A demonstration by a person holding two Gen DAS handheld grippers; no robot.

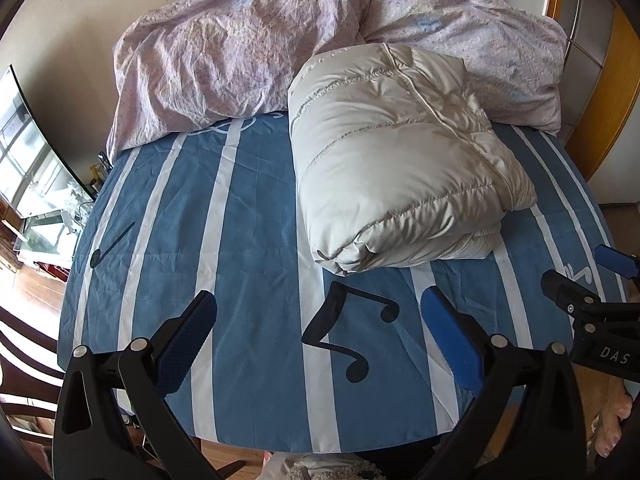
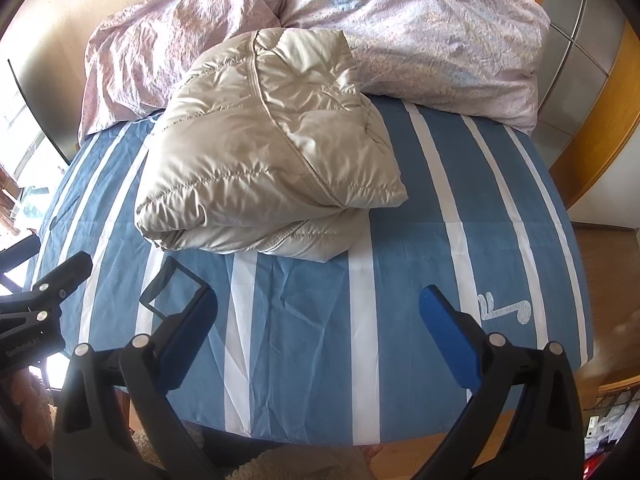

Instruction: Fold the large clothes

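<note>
Left gripper (image 1: 318, 334) and right gripper (image 2: 318, 330) both spread wide, grasping nothing, near edge of the striped bedsheet (image 1: 256, 208), folded beige puffer jacket (image 1: 394, 168) farther back against the pink duvet (image 1: 240, 48).

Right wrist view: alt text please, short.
A folded beige puffer jacket lies on a blue, white-striped bed sheet, touching the pink duvet behind it. The right gripper is open and empty over the near edge.

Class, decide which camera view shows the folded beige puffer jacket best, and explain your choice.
The right wrist view: the folded beige puffer jacket sits nearer the centre, with its folded layers visible at the near edge. The left wrist view also shows it whole, but off to the right.
</note>
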